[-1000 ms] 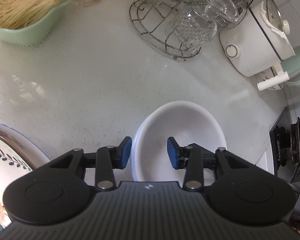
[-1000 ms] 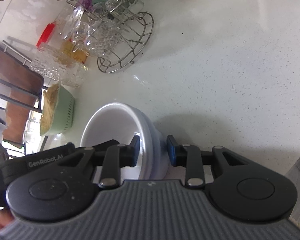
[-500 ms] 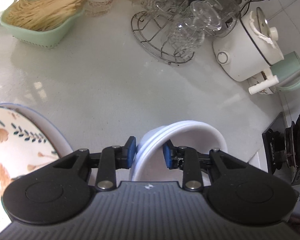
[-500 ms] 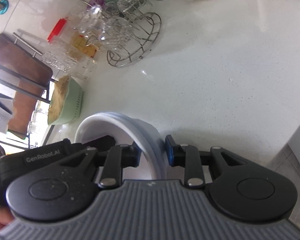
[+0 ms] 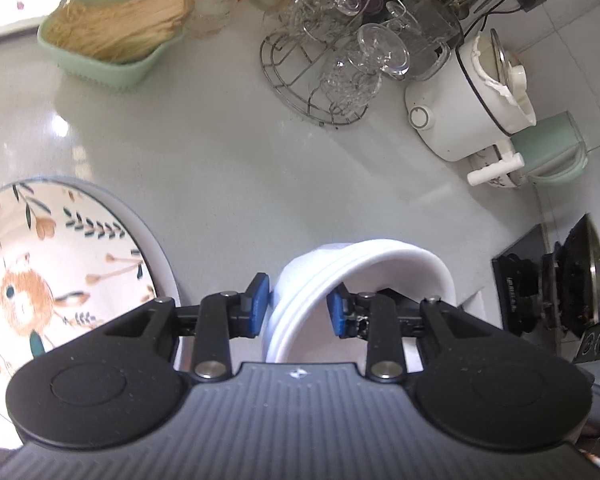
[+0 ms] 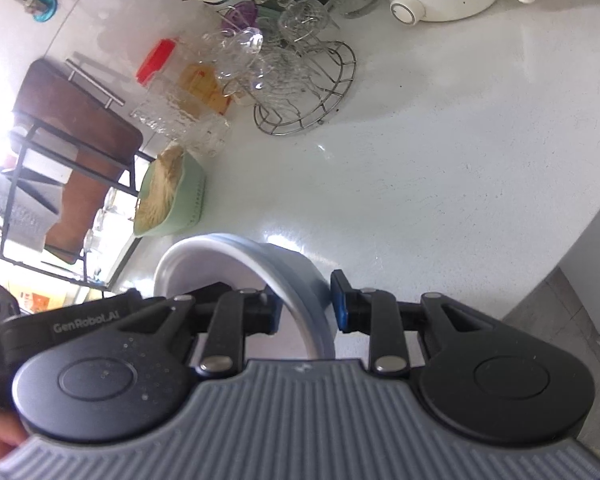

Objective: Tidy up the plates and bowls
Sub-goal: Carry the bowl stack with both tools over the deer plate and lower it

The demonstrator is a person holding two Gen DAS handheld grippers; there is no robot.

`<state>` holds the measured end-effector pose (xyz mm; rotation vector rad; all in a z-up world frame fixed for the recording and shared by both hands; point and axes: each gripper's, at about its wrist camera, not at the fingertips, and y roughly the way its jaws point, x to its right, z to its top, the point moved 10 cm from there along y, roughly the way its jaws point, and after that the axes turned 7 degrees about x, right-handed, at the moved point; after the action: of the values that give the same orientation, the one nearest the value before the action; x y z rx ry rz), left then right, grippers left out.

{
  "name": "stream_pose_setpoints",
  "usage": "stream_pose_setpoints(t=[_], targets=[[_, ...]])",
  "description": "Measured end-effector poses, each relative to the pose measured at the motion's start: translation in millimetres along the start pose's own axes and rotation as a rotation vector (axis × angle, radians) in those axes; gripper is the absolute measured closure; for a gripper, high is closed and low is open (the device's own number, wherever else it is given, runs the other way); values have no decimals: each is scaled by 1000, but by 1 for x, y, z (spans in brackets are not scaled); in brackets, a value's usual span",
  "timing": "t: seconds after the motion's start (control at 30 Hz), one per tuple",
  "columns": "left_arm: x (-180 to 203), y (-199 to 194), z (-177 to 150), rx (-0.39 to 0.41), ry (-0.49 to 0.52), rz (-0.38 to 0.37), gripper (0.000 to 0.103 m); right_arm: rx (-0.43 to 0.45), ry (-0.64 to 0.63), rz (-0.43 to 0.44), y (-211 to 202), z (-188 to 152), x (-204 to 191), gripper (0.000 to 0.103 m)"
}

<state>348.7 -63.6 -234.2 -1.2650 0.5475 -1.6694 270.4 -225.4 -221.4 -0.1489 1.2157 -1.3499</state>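
A stack of white bowls (image 5: 364, 268) is held up off the white counter, gripped from two sides. My left gripper (image 5: 298, 308) is shut on its near rim, one blue pad outside and one inside. My right gripper (image 6: 306, 304) is shut on the opposite rim of the same white bowls (image 6: 240, 260). A plate with an orange deer and leaf pattern (image 5: 60, 264) lies on the counter left of the bowls in the left wrist view.
A green basket of dry noodles (image 5: 112, 40), a wire rack of glassware (image 5: 332, 68), a white cooker (image 5: 468, 108) and a green kettle (image 5: 552, 148) line the back. A black stove with a pan (image 5: 560, 280) is at right. The counter edge (image 6: 540, 268) drops off.
Both grippers closed on the bowl rim and lifted the bowls up and back from the counter. The patterned plate came further into the left wrist view.
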Motion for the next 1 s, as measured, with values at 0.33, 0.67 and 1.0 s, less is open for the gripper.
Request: stream_pose_setpoints(t=[0.33, 0.67, 1.0], targets=[[-6, -30, -6, 6, -19, 5, 68, -32, -54, 29, -14, -6, -20, 74], [-31, -70, 8, 101, -86, -18, 68, -67, -117, 91, -17, -14, -56, 74], [-77, -102, 12, 163, -224, -24, 68, -119, -193, 127, -4, -28, -100, 74]])
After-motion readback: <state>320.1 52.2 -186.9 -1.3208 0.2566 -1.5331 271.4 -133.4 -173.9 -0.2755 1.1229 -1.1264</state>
